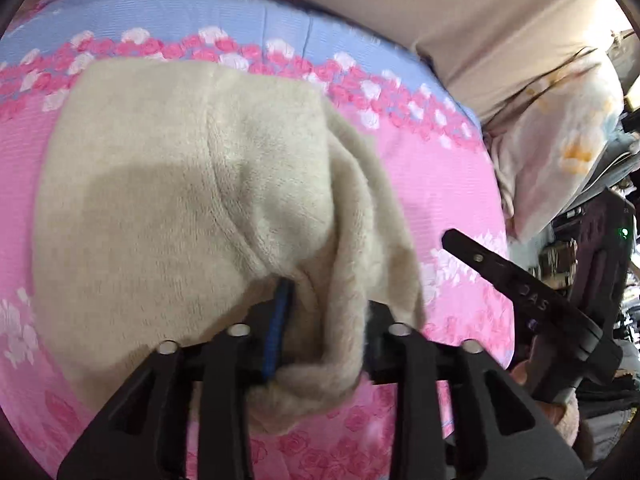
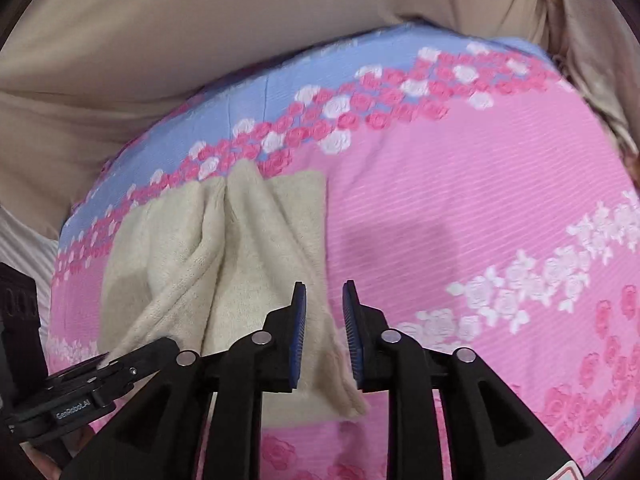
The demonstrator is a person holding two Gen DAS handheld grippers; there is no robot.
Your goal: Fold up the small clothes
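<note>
Left gripper [image 1: 320,320]: jaws closed on a bunched fold of the cream garment, fabric filling the gap between its 2 fingers; the blue pad [image 1: 278,328] of 1 finger shows against the cloth.
Right gripper [image 2: 324,336]: jaws parted with a clear gap, nothing between them; both blue pads [image 2: 299,340] bare. It hangs just over the garment's near right corner.
Cream garment [image 2: 240,248]: small fleecy piece lying on the bedspread, partly folded, with 1 ridge lifted toward the left gripper and a flap running down to a point under the right gripper.
Bedspread [image 2: 460,200]: pink with rows of white and pink roses, a blue band along the far side.
Beige sheet [image 2: 200,40]: rumpled, beyond the bedspread.
Pillow [image 1: 568,148]: pale with orange print, far right in the left wrist view.
</note>
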